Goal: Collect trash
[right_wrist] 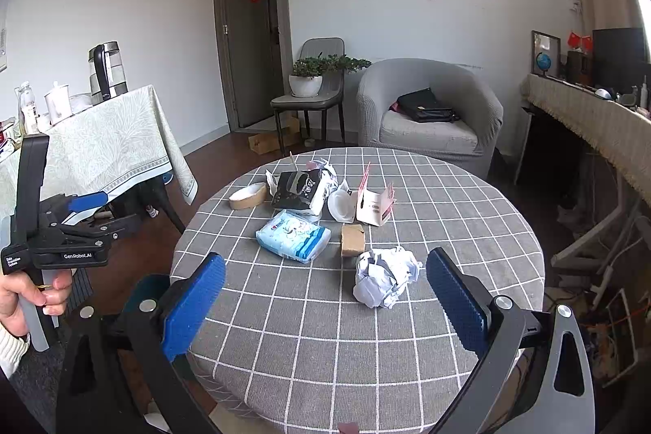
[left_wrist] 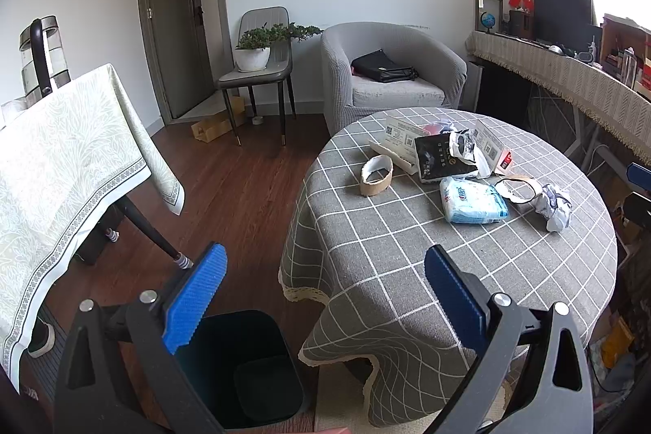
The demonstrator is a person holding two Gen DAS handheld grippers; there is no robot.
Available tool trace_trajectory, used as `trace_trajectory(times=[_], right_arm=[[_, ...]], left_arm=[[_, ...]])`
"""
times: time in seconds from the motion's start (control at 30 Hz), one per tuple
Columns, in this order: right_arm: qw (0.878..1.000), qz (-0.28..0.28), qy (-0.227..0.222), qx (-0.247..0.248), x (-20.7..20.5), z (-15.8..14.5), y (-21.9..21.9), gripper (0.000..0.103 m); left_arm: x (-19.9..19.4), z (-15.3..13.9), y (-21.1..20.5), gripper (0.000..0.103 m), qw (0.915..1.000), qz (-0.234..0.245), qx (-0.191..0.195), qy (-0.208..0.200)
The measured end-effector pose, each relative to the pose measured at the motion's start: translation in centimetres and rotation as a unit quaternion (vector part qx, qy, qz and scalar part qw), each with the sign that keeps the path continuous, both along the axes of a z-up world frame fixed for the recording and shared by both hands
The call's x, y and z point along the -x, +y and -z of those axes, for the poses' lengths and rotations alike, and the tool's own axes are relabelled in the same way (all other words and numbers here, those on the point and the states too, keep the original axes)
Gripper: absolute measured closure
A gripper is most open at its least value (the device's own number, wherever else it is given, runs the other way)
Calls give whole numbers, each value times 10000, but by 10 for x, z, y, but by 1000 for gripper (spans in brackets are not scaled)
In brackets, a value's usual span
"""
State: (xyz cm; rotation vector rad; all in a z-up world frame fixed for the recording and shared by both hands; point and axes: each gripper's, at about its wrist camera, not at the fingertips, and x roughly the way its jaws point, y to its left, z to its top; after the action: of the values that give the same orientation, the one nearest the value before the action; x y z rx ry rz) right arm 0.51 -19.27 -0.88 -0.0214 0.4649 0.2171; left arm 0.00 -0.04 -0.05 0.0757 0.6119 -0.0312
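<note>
Trash lies on a round table with a grey checked cloth (right_wrist: 468, 230): a crumpled white paper ball (right_wrist: 384, 277), a blue tissue pack (right_wrist: 293, 235), a brown cardboard piece (right_wrist: 352, 239), a tape roll core (right_wrist: 247, 196), a black bag (right_wrist: 299, 190) and a white-red carton (right_wrist: 376, 204). My right gripper (right_wrist: 325, 291) is open and empty, just short of the paper ball. My left gripper (left_wrist: 325, 279) is open and empty, held over the table's left edge and above a dark bin (left_wrist: 244, 365) on the floor. The paper ball (left_wrist: 554, 205) and tissue pack (left_wrist: 474, 201) also show in the left wrist view.
A table with a pale green cloth (right_wrist: 114, 145) carrying a kettle (right_wrist: 106, 70) stands at left. A grey armchair (right_wrist: 431, 116) with a black bag, a chair with a potted plant (right_wrist: 309, 80) and a long sideboard (right_wrist: 590, 121) stand behind.
</note>
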Motion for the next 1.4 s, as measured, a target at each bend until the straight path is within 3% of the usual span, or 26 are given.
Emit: trace_trajectory(times=[1.4], right_arm=[[10000,15,-11,-20,0,-7,-7,3]], left_arm=[[-1,3,-3,3,10000,6,-3,28]])
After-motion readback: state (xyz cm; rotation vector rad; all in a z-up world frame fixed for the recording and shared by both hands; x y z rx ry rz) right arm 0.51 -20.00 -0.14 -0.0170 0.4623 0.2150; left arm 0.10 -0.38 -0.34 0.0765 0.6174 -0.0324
